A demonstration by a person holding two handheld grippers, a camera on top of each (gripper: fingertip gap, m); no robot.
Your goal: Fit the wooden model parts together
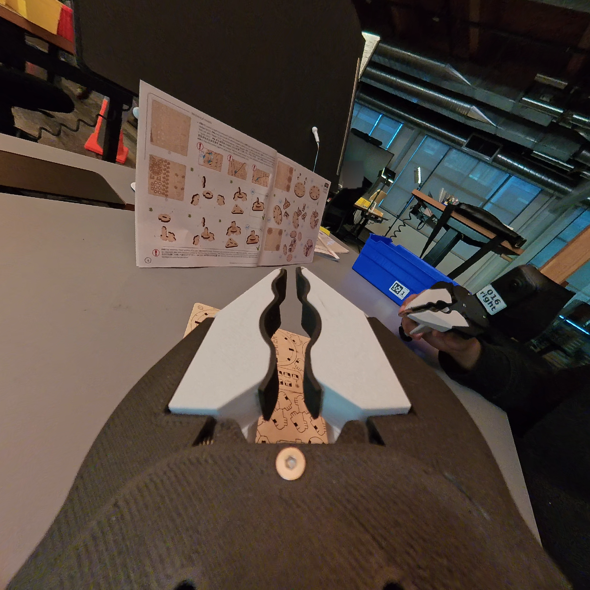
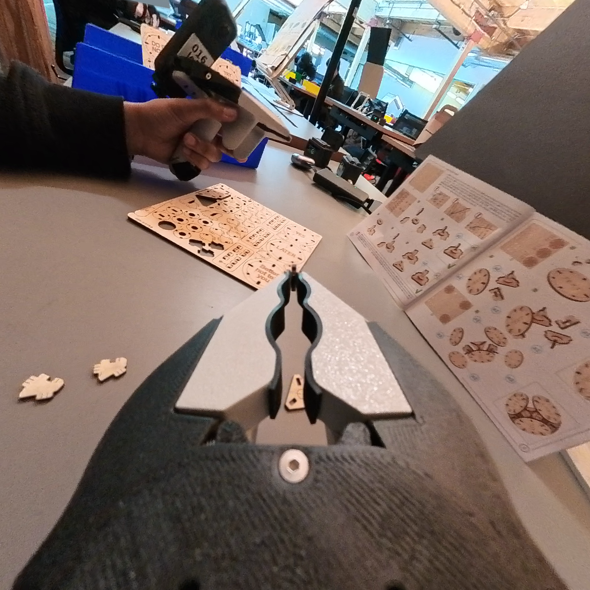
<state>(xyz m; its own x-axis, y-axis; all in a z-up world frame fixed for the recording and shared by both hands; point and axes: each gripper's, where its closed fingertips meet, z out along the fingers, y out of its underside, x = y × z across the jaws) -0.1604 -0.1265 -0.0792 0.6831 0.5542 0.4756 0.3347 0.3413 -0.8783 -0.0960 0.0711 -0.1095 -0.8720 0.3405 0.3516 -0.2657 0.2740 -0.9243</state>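
The left gripper hovers level over a laser-cut plywood sheet on the grey table, fingers narrowly parted, gripping nothing. At right, the right gripper pinches a thin wooden piece, near the open instruction booklet.

Both wrist cameras look low across the table, sharing the booklet.

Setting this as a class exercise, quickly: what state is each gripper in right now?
Left gripper: jaws slightly apart, nothing between them, above the flat pale wooden laser-cut puzzle sheet.
Right gripper: jaws closed on a small thin dark piece.
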